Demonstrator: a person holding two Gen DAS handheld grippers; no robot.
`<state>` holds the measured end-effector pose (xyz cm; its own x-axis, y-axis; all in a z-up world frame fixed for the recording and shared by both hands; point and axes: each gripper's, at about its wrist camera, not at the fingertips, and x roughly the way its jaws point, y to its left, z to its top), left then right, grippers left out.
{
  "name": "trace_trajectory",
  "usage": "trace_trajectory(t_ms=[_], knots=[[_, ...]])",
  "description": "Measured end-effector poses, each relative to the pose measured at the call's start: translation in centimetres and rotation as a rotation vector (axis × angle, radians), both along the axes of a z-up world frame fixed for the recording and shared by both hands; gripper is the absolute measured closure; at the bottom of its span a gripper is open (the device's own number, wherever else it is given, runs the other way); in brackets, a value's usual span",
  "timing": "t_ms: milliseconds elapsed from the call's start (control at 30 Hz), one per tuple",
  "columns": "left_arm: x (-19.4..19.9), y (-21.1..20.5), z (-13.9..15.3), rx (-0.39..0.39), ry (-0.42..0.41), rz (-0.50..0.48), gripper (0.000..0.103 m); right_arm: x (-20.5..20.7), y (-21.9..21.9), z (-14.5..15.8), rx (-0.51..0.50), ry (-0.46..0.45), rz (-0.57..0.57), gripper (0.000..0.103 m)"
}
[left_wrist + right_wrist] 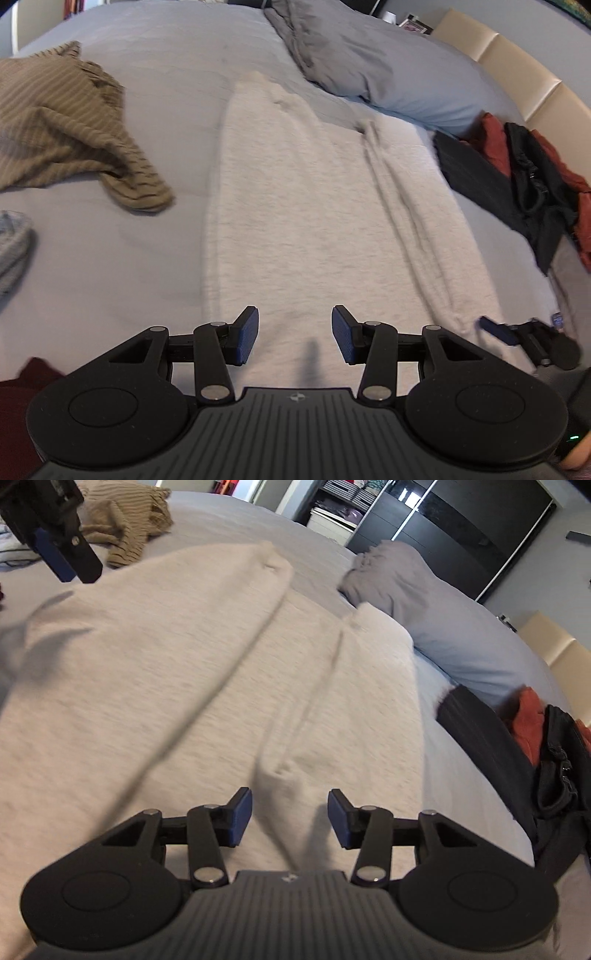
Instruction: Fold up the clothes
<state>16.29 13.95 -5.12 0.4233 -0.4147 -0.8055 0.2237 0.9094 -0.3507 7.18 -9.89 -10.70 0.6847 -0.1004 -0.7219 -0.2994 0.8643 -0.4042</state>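
Observation:
A light grey garment (314,206) lies spread flat along the bed, with a folded-over strip running down its right side; it fills the right wrist view (192,686). My left gripper (295,334) is open and empty, hovering above the garment's near end. My right gripper (290,821) is open and empty above the garment's right part, over a fold ridge. The right gripper also shows at the right edge of the left wrist view (498,330), and one finger of the left gripper shows at the top left of the right wrist view (55,559).
The bed has a pale grey-blue cover (166,74). A brown striped garment (66,125) lies crumpled at left. A grey pillow (369,66) lies at the head. Dark and red clothes with a black bag (524,177) are piled at right. A dark wardrobe (443,520) stands beyond the bed.

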Motion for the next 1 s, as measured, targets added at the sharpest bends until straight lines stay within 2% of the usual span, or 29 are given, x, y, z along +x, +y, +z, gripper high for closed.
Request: trace_trajectory(t_ms=[133,300,400,567,733,800,833,900,967,1000], knots=[[2.6,-3.2,0.4,-0.063,0.021,-0.025,0.061,0.4,-0.6,-0.7,-0.009,0.003,0.018,0.055],[7.1,-9.3,0.3,-0.085,0.014,-0.069,0.058,0.1,-1.3,-1.3,-0.026,-0.012,0.055,0.055],[9.9,-13.0,-0.6,-0.112,0.051,-0.085,0.057,-0.2,-1.2,-1.5,-0.045,-0.031,0.089,0.055],[14.5,-17.1,-2.7,-0.064,0.101,-0.065,0.057,0.1,-0.8,-1.6,-0.064,-0.041,0.119,0.056],[17.2,-19.6,-4.6,-0.023,0.146,-0.069,0.056,0.6,-0.7,-1.7,-0.089,-0.017,0.137,0.057],[18.0,-20.3,-5.1,0.011,0.157,-0.069,0.056,1.0,-0.9,-1.5,-0.076,0.006,0.138,0.070],[18.3,-20.6,-5.3,0.029,0.163,-0.066,0.056,1.3,-1.3,-1.3,-0.051,0.025,0.127,0.072],[18.9,-21.2,-5.6,0.060,0.168,-0.073,0.056,2.0,-1.9,-0.8,-0.005,0.061,0.107,0.081],[19.3,-21.4,-5.9,0.062,0.172,-0.074,0.056,2.5,-2.6,-0.4,0.030,0.083,0.094,0.087],[19.4,-21.5,-6.0,0.052,0.174,-0.073,0.062,2.7,-2.9,-0.2,0.050,0.095,0.086,0.088]])
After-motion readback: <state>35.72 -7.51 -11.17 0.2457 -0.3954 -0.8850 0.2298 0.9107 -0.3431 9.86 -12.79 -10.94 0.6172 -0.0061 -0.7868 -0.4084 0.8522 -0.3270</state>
